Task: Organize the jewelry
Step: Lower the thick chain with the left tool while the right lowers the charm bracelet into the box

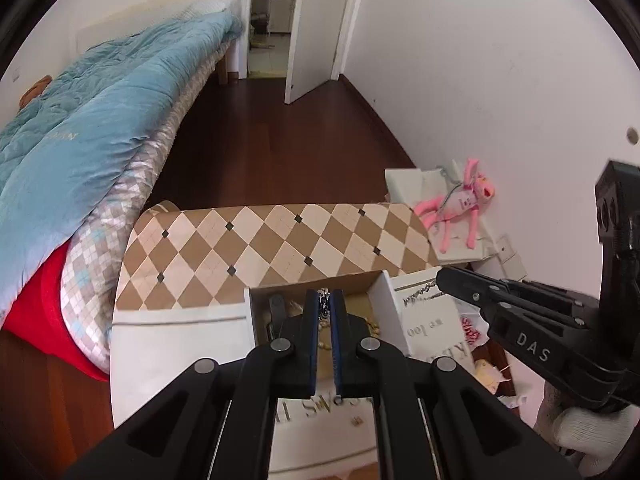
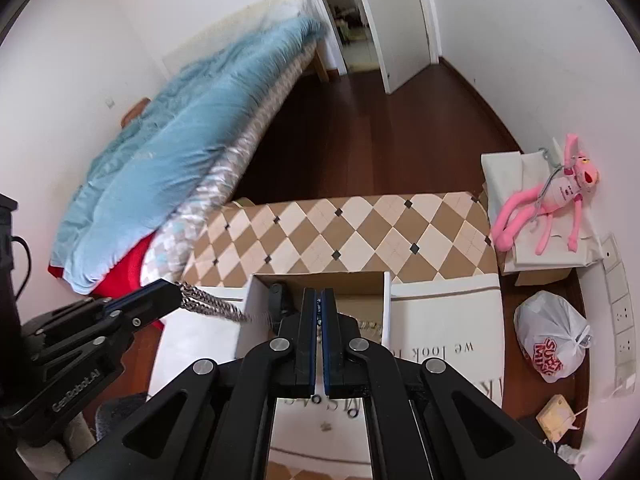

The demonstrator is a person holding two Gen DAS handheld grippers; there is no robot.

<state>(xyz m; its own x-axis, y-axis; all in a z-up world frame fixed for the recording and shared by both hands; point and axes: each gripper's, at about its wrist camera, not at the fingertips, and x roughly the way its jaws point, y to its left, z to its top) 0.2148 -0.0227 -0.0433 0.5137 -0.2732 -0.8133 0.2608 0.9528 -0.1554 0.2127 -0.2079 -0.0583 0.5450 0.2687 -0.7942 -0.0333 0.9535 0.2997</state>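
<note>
My left gripper (image 1: 324, 298) is shut on a silver chain (image 1: 324, 308) and holds it over an open white box (image 1: 386, 300) that holds beads and other jewelry. In the right wrist view the left gripper (image 2: 176, 290) holds the chain (image 2: 212, 304), which hangs stretched down into the box (image 2: 386, 304). My right gripper (image 2: 319, 298) is shut, its fingers nearly touching, above the box; it also shows in the left wrist view (image 1: 444, 280) to the right of the box. A small bit of chain seems caught at its tips.
The box sits on a white table (image 1: 172, 344) with printed lettering, with a checkered brown and cream surface (image 1: 276, 248) behind. A bed with a blue quilt (image 1: 100, 120) stands left. A pink plush toy (image 2: 560, 196) and a white plastic bag (image 2: 552, 340) lie right.
</note>
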